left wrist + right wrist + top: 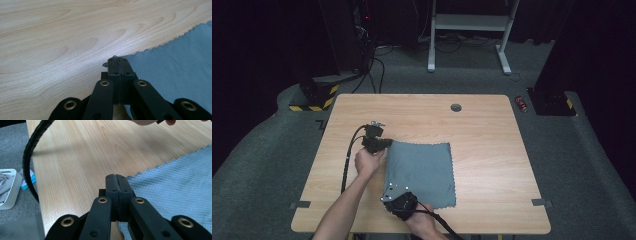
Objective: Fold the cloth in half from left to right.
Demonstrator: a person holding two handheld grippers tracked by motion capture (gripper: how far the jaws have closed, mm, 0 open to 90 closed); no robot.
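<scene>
Both hand-held grippers are clenched on the grey cloth's (421, 172) left edge: the left hand-held gripper (384, 144) on the far corner, the right hand-held gripper (391, 196) on the near one; the cloth spreads rightward across the counter (492, 150).

I see grey-blue square microfibre cloth (420, 172), fine diamond-weave pattern, zigzag-cut edge. Light birch-wood rectangular table top (482, 130), wavy brown grain; dark grey round grommet (456, 107). My left gripper (117, 60) and right gripper (116, 178): matte black jaws, brass-coloured rivets. Dark grey carpet floor (257, 150). Yellow-black hazard stripes on black stand base (314, 97). Small red can (521, 103).
</scene>
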